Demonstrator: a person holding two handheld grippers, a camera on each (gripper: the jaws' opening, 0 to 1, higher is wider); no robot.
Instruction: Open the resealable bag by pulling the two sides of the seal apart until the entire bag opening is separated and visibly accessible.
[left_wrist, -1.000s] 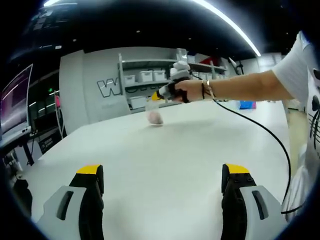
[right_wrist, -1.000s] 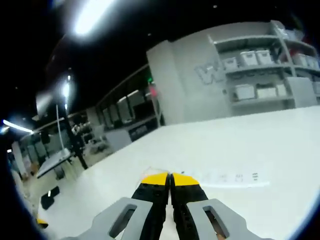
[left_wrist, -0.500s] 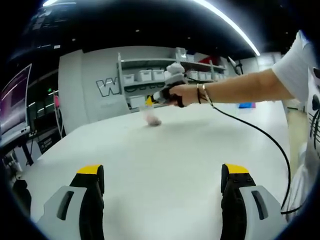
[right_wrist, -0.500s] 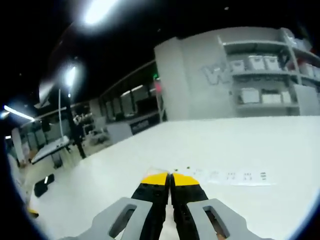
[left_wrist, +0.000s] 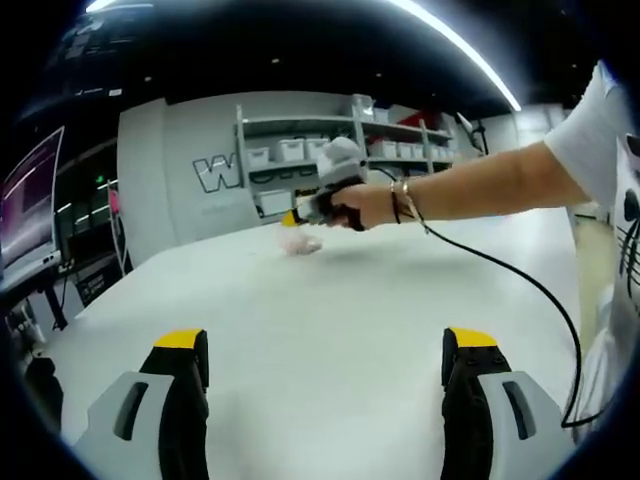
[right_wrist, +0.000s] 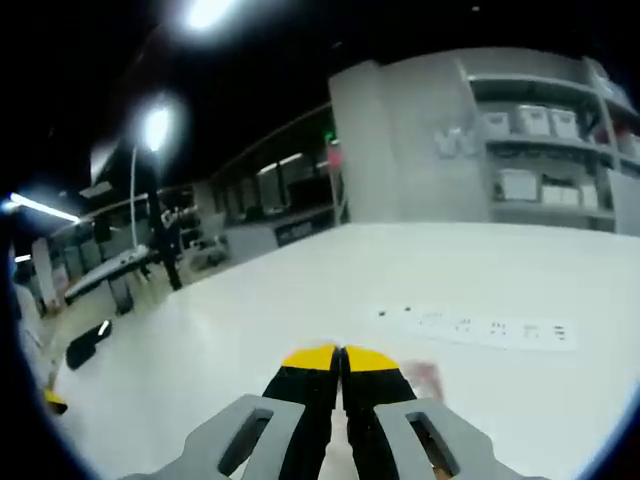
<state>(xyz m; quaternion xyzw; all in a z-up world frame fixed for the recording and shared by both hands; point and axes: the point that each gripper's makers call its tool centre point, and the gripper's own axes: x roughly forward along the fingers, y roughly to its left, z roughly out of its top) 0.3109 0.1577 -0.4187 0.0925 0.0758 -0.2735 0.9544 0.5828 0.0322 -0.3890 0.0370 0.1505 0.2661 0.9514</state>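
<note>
Left gripper view: left gripper (left_wrist: 325, 375) hovering low over the white table (left_wrist: 330, 320), jaws spread wide with nothing between them. Far across the table, a person's hand (left_wrist: 352, 204) is carrying the right gripper (left_wrist: 290, 216), its tip just above the resealable bag (left_wrist: 298, 242) (blurred, pinkish contents), which is lying well apart from the left gripper. A black cable (left_wrist: 520, 275) is trailing over the tabletop. Grey shelving (left_wrist: 300, 160) with white bins is standing behind. Right gripper view: right gripper (right_wrist: 341, 362) jaws pressed together on a clear edge of the bag.
</note>
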